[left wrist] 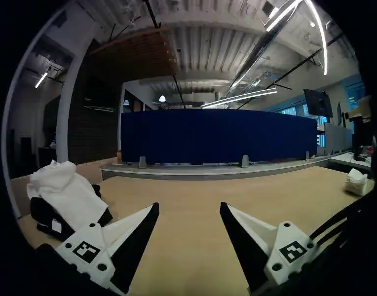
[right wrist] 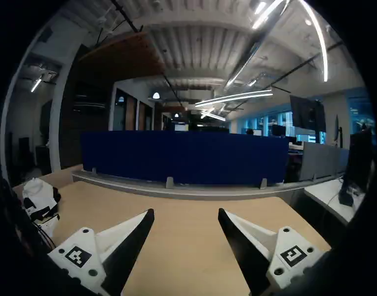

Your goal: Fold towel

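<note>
Left hand-held gripper (left wrist: pixel 189 204): level, aimed across the table (left wrist: pixel 277 187), fingers spread wide, nothing between them. Right hand-held gripper (right wrist: pixel 186 211): same level pose, likewise spread and gripping nothing. Two white cloth heaps in the left gripper view: crumpled towel (left wrist: pixel 65 190) atop a dark object (left wrist: pixel 43 212) at the table's left edge, small folded stack (left wrist: pixel 356 181) far right. One blue partition (left wrist: pixel 218 135) along the far edge.
</note>
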The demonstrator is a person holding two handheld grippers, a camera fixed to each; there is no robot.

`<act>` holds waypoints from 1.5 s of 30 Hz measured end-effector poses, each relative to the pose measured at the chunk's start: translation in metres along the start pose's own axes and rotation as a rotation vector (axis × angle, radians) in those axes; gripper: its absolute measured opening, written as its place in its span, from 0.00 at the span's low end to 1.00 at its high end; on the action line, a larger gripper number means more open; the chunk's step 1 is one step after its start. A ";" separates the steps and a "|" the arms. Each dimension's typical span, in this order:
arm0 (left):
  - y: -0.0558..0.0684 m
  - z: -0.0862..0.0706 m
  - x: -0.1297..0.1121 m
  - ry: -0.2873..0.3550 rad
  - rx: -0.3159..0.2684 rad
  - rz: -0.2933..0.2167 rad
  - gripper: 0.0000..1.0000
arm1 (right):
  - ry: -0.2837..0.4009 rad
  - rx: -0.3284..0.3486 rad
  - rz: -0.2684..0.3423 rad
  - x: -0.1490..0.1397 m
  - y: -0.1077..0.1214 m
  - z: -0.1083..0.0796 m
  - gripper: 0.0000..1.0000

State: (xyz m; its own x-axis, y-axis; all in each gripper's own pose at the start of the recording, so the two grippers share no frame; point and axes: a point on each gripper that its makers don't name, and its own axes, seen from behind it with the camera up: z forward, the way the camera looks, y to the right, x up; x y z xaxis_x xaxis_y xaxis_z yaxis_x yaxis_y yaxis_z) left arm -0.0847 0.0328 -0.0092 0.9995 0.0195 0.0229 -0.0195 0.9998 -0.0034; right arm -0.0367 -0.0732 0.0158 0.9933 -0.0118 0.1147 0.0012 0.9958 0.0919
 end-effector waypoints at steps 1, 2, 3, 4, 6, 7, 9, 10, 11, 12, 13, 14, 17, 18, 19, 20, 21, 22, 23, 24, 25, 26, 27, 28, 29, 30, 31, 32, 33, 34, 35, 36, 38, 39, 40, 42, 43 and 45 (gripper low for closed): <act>0.000 -0.001 0.001 0.003 -0.001 0.001 0.91 | 0.000 0.000 0.000 0.000 0.000 0.000 1.00; 0.000 -0.001 0.001 0.007 -0.002 0.002 0.91 | 0.000 0.000 0.000 0.000 0.000 0.000 1.00; 0.000 -0.002 0.001 0.009 -0.003 0.002 0.91 | 0.000 0.000 0.001 -0.001 0.000 0.000 1.00; 0.000 -0.002 0.002 0.010 -0.002 0.002 0.91 | 0.000 0.001 0.002 -0.001 0.000 -0.001 1.00; 0.000 -0.002 0.002 0.013 -0.001 0.001 0.91 | 0.000 0.003 0.004 -0.001 0.000 -0.002 1.00; -0.001 -0.003 0.002 0.014 -0.001 0.001 0.91 | -0.001 0.003 0.003 -0.001 0.000 -0.002 1.00; -0.001 -0.003 0.001 0.015 0.000 0.001 0.91 | -0.001 0.003 0.003 -0.001 0.001 -0.003 1.00; -0.001 -0.003 0.001 0.015 0.001 0.002 0.91 | -0.002 0.002 0.004 0.000 0.001 -0.003 1.00; -0.002 -0.003 0.002 0.015 0.002 0.002 0.91 | -0.002 0.001 0.004 0.000 0.002 -0.004 1.00; -0.002 -0.003 0.002 0.015 0.003 0.002 0.91 | -0.001 0.000 0.004 0.001 0.002 -0.005 1.00; -0.002 -0.003 0.002 0.016 0.003 0.002 0.91 | 0.002 -0.001 0.006 0.002 0.003 -0.005 1.00; -0.002 -0.003 0.002 0.016 0.004 0.001 0.91 | 0.005 -0.003 0.007 0.003 0.004 -0.006 1.00; -0.001 -0.003 0.003 0.015 0.004 0.002 0.91 | 0.013 -0.006 0.010 0.005 0.008 -0.007 1.00; -0.001 -0.003 0.003 0.015 0.004 0.002 0.91 | 0.015 -0.008 0.011 0.005 0.010 -0.007 1.00; -0.001 -0.003 0.003 0.016 0.004 0.002 0.91 | 0.017 -0.011 0.011 0.005 0.012 -0.007 1.00; -0.001 -0.002 0.003 0.016 0.004 0.001 0.91 | 0.020 -0.014 0.012 0.006 0.015 -0.007 1.00; -0.001 -0.002 0.003 0.016 0.004 0.001 0.91 | 0.023 -0.017 0.013 0.006 0.017 -0.007 1.00; -0.001 -0.002 0.003 0.016 0.004 0.001 0.91 | 0.027 -0.021 0.016 0.007 0.019 -0.006 1.00; 0.000 -0.002 0.003 0.016 0.004 0.001 0.91 | 0.031 -0.025 0.018 0.009 0.022 -0.006 1.00; 0.000 -0.002 0.003 0.016 0.004 0.001 0.91 | 0.035 -0.028 0.021 0.010 0.024 -0.006 1.00; 0.000 -0.002 0.003 0.016 0.004 0.001 0.91 | 0.039 -0.028 0.024 0.013 0.025 -0.007 1.00; 0.000 -0.002 0.003 0.016 0.004 0.001 0.91 | 0.044 -0.029 0.027 0.015 0.027 -0.008 1.00; 0.000 -0.002 0.003 0.016 0.004 0.001 0.91 | 0.049 -0.030 0.029 0.017 0.029 -0.009 1.00; 0.000 -0.002 0.003 0.016 0.004 0.002 0.91 | 0.056 -0.033 0.030 0.018 0.032 -0.009 1.00; -0.001 -0.002 0.003 0.016 0.004 0.002 0.91 | 0.063 -0.036 0.031 0.020 0.036 -0.010 1.00; -0.001 -0.002 0.003 0.016 0.004 0.002 0.91 | 0.068 -0.039 0.032 0.020 0.039 -0.010 1.00; -0.001 -0.002 0.004 0.016 0.004 0.002 0.91 | 0.071 -0.042 0.034 0.020 0.041 -0.010 1.00; -0.001 -0.002 0.004 0.016 0.004 0.002 0.91 | 0.074 -0.045 0.037 0.021 0.044 -0.010 1.00; -0.001 -0.002 0.004 0.016 0.004 0.001 0.92 | 0.076 -0.046 0.039 0.021 0.046 -0.009 1.00; -0.001 -0.002 0.003 0.016 0.004 0.001 0.91 | 0.077 -0.045 0.043 0.021 0.048 -0.009 1.00; -0.001 -0.002 0.003 0.016 0.004 0.001 0.91 | 0.078 -0.043 0.048 0.021 0.050 -0.009 1.00; -0.001 -0.002 0.003 0.016 0.004 0.001 0.91 | 0.079 -0.041 0.051 0.021 0.051 -0.008 1.00; -0.001 -0.002 0.003 0.016 0.004 0.001 0.91 | 0.081 -0.033 0.057 0.020 0.053 -0.006 1.00; -0.001 -0.002 0.003 0.016 0.004 0.002 0.91 | 0.082 -0.030 0.059 0.019 0.054 -0.005 1.00; -0.001 -0.002 0.003 0.016 0.004 0.002 0.91 | 0.082 -0.027 0.060 0.018 0.055 -0.004 1.00; -0.002 -0.002 0.004 0.016 0.004 0.002 0.91 | 0.083 -0.024 0.063 0.015 0.057 -0.002 1.00; -0.002 -0.002 0.004 0.016 0.004 0.002 0.91 | 0.083 -0.024 0.064 0.013 0.059 -0.001 1.00; -0.002 -0.002 0.004 0.016 0.004 0.001 0.91 | 0.084 -0.027 0.067 0.007 0.063 0.001 1.00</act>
State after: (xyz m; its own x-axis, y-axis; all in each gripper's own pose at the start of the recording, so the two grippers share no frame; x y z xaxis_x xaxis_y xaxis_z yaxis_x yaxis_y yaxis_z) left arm -0.0809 0.0309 -0.0110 0.9998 0.0210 0.0068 -0.0210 0.9998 0.0006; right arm -0.0295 -0.0107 0.0232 0.9975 0.0612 0.0364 -0.0633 0.9962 0.0599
